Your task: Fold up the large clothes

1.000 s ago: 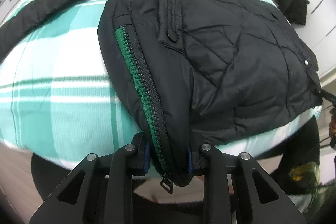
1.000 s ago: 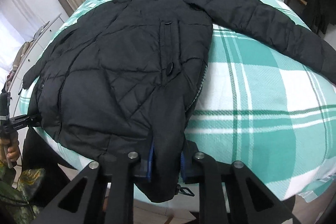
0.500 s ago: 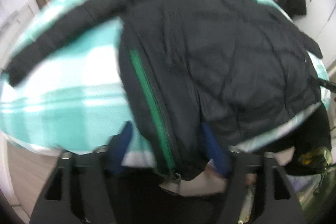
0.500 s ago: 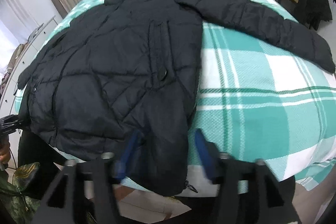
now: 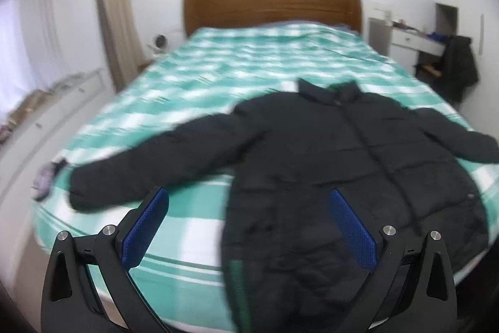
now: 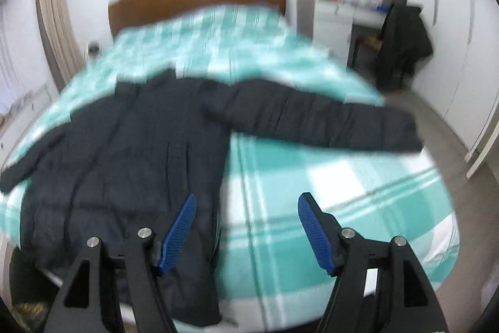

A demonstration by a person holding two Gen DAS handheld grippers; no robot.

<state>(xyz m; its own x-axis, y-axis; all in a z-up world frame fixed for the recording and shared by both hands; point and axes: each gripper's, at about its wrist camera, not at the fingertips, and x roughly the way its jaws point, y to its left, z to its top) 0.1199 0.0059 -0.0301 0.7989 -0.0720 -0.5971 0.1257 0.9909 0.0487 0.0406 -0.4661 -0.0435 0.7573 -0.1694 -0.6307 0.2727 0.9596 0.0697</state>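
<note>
One black quilted jacket (image 5: 343, 170) lies flat on the green-and-white checked bed (image 5: 249, 64), sleeves spread, hem at the near edge; no legible label or writing. Left gripper (image 5: 249, 227): spread wide, empty. Right gripper (image 6: 246, 227): spread wide, empty. Wooden headboard (image 5: 271, 5) behind.

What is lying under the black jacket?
Under the black jacket lies the bed's green and white checked cover. It shows all around the jacket and its spread sleeves. Whatever lies directly beneath the jacket is covered and cannot be seen.
</note>
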